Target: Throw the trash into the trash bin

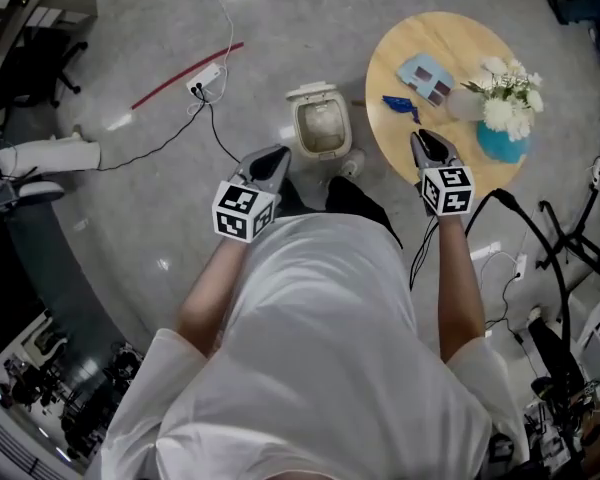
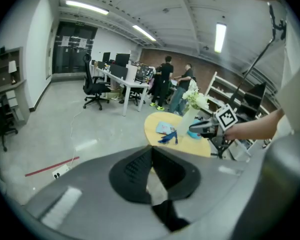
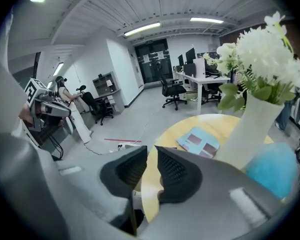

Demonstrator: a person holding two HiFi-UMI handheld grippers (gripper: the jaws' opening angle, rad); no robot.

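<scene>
- The right tongs (image 3: 151,156) stand only a narrow gap apart with nothing between the pads. They hang over the near rim of the round table (image 1: 460,38).
- The left tongs (image 2: 151,154) are closed at the tips and empty, over bare floor.
- The trash, as I read it, is the small blue scrap (image 1: 400,105). It lies untouched on the table just ahead of the right tongs and a little to their left.
- With so slim a gap, the pads could land on top of the flat scrap. That would shove it along the table or off the rim instead of catching it.
- A pale blue booklet (image 1: 427,76) lies just beyond the scrap, so a reach that goes too far could nip it instead.
- The white vase (image 3: 250,129) and a teal round object (image 1: 502,143) stand ahead of the right tongs and to their right. A careless swing could tip the tall vase.
- A thin scrap pinched by one corner may slip free on the way across and land on the floor short of the bin.
- The trash bin (image 1: 321,126) stands on the floor ahead of both tongs and between them, nearer the left pair. Its lid is tipped up and its mouth is open.
- The inside of the bin looks pale, and I cannot tell liner from rubbish.
- The vase holds white flowers (image 3: 265,49).
</scene>
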